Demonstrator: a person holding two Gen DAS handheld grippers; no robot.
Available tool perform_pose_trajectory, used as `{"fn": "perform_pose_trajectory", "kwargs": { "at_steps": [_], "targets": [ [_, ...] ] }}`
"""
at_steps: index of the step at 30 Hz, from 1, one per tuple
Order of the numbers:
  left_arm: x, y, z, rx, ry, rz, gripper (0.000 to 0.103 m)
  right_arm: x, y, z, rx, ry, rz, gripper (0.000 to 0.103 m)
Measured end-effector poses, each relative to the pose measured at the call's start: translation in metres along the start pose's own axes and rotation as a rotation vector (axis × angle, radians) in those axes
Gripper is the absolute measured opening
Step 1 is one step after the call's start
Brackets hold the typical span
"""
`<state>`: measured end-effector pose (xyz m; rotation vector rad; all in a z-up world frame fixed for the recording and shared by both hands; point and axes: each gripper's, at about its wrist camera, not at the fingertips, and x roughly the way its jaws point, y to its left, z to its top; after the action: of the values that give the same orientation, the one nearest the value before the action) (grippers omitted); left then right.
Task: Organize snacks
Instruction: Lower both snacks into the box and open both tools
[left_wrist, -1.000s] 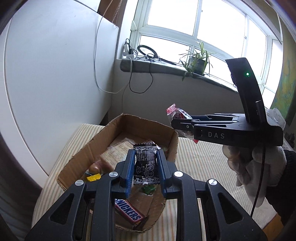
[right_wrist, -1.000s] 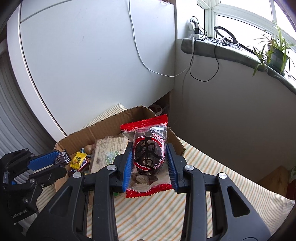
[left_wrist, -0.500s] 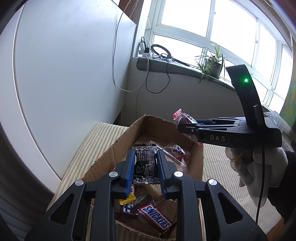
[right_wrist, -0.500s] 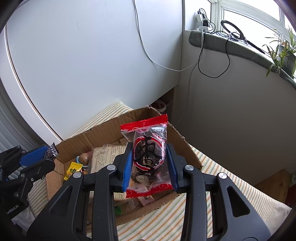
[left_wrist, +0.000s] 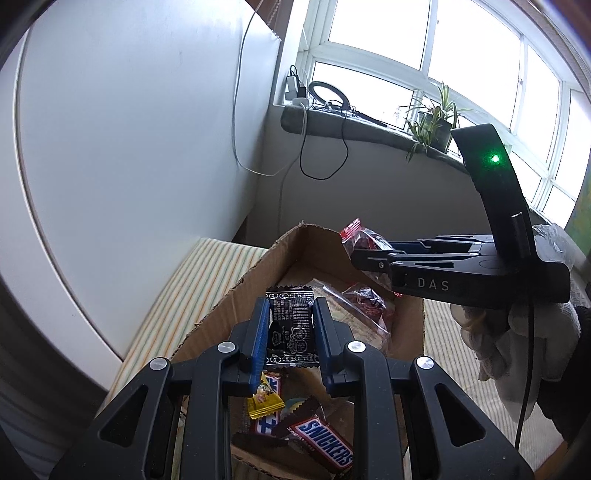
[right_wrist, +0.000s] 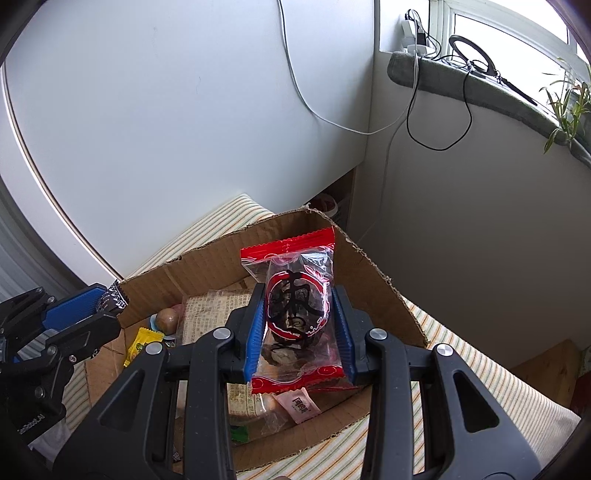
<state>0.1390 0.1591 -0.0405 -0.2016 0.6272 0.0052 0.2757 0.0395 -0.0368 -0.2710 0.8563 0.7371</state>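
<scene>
Cardboard box (right_wrist: 207, 266) on striped cushion (right_wrist: 461, 376) — Snickers bar (left_wrist: 325, 445) inside, probably atop other snacks.

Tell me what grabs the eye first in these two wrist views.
The red-edged clear snack packet stands out most, clamped upright in the right gripper over the open brown cardboard box. Next is the small black printed snack wrapper pinched in the left gripper, above the same box where a Snickers bar lies among loose sweets.
</scene>
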Motion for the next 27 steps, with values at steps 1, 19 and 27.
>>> {"fn": "perform_pose_trajectory", "kwargs": {
  "at_steps": [1,19,27],
  "targets": [
    [0.000,0.000,0.000,-0.002,0.000,0.002,0.022,0.000,-0.001,0.000,0.000,-0.002,-0.006,0.036],
    [0.007,-0.007,0.001,0.012,0.009,0.032,0.054,-0.003,-0.008,-0.006,0.010,-0.017,-0.009,0.062],
    [0.003,-0.007,-0.002,0.008,0.011,0.040,0.057,-0.011,-0.003,-0.009,-0.004,-0.029,-0.025,0.079]
  ]
}}
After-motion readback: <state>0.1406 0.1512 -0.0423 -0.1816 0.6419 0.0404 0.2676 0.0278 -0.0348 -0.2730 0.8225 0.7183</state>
